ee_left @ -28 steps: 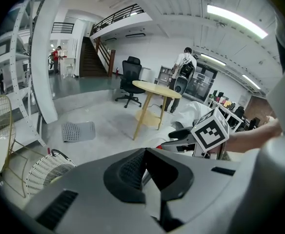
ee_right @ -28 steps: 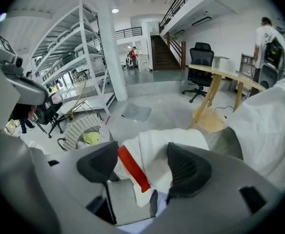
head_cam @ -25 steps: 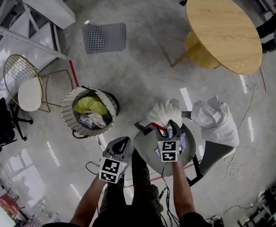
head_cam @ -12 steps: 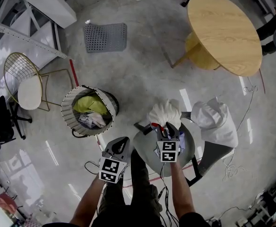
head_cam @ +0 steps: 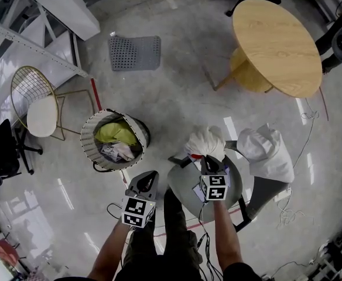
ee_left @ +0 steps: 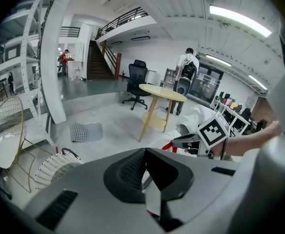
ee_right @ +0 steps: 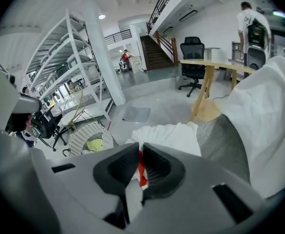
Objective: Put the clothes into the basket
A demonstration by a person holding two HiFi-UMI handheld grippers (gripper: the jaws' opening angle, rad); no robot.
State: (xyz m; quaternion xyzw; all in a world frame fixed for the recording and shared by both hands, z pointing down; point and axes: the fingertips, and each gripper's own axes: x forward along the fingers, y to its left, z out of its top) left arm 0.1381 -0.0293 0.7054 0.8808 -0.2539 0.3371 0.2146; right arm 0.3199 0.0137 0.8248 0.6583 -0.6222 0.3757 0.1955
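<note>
A white garment with red trim (head_cam: pixel 205 142) lies bunched on the far edge of a round grey seat (head_cam: pixel 180 195). My right gripper (head_cam: pixel 209 161) reaches into that garment; its jaws have just been closing and now pinch the white and red fabric (ee_right: pixel 172 135) between the pads (ee_right: pixel 154 167). The round wicker basket (head_cam: pixel 95 151) stands on the floor to the left, holding a yellow-green garment (head_cam: pixel 113 132) and other clothes. My left gripper (head_cam: pixel 146 182) hovers between basket and seat, shut and empty, with its jaws (ee_left: pixel 145 152) together.
A white stuffed bag (head_cam: pixel 270 151) leans at the seat's right. Farther off stand a round wooden table (head_cam: pixel 276 37), a perforated grey mat (head_cam: pixel 134 52), a gold wire chair (head_cam: pixel 33 104) and white shelving (head_cam: pixel 36 22). Cables trail on the floor (head_cam: pixel 288 206).
My right gripper's jaws went from wide open around the white garment to closed on its fabric. Both hands stayed about where they were.
</note>
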